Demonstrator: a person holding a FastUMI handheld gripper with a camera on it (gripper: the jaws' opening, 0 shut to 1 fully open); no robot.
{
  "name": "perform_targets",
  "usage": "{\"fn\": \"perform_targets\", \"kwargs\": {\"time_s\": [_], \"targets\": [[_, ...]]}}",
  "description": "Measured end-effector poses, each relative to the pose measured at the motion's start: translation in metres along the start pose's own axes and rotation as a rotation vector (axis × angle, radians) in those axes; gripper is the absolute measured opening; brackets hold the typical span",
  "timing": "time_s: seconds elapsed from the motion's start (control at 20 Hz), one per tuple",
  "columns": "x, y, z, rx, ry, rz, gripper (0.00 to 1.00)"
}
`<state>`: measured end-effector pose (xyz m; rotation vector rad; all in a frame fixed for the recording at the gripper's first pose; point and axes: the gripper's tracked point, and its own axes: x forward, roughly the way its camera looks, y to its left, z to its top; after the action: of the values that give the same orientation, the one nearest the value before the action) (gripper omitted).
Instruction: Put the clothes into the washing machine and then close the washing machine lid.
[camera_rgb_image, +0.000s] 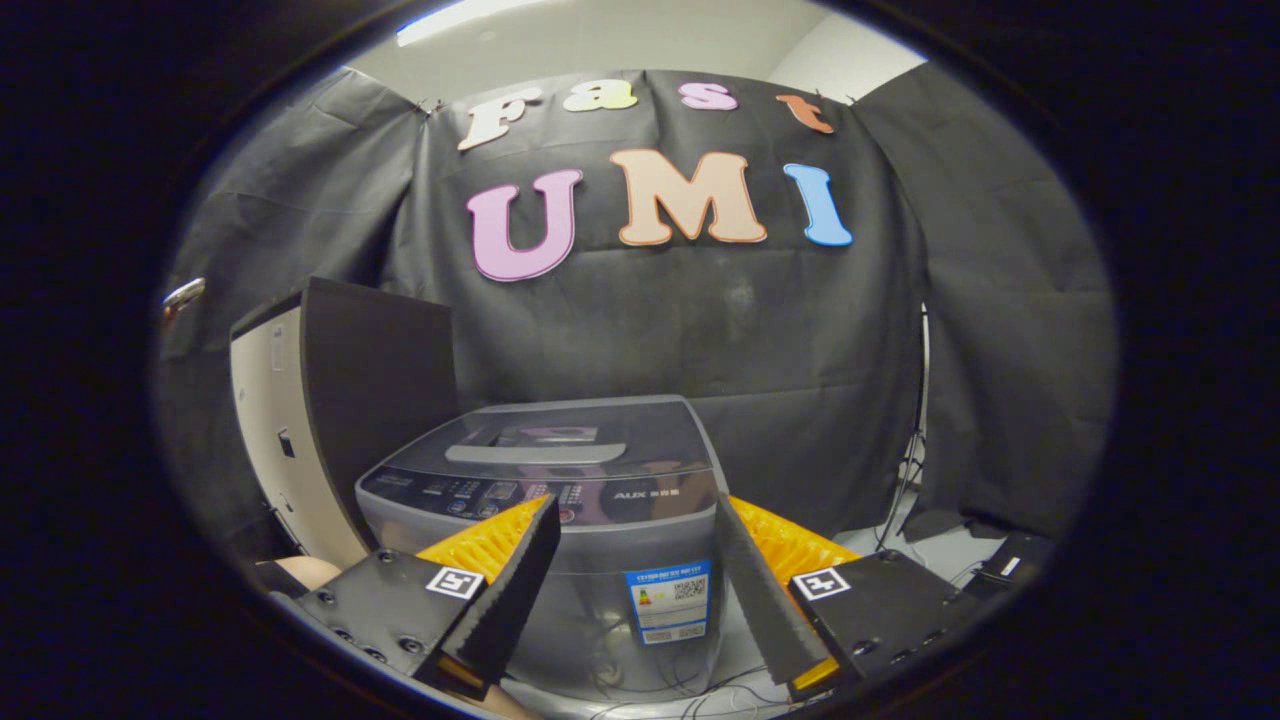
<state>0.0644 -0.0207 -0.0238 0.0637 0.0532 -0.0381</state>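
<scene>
So over on the left there's a dark cabinet (340, 400), then the grey washing machine (590, 520) dead centre with its lid (570, 435) down, just past the gripper (635, 510), whose fingers are spread wide, holding nothing.

Two-finger gripper (635, 505), held spread apart with nothing gripped. Long wedge-shaped fingers (520, 580), narrowing toward the far tips. Inner faces lined with flat pads (765, 590) of fine, grainy texture; outer faces ribbed with close ridges running crosswise. Behind each finger, at the near end, a flat angular mounting plate (385, 605), matte, with bevelled corners. Round screw heads (410, 645) sunk along the near edge of the left plate, more along the right one. On each plate, a small square black-and-white marker tag (455, 582), white-bordered, set at the corner nearest its finger.
</scene>
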Motion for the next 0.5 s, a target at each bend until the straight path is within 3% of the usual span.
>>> {"fn": "perform_targets", "kwargs": {"time_s": [0.3,0.5], "targets": [[0.002,-0.004,-0.014,0.067,0.093,-0.035,0.97],[-0.008,-0.008,-0.009,0.100,0.071,-0.039,0.97]]}}
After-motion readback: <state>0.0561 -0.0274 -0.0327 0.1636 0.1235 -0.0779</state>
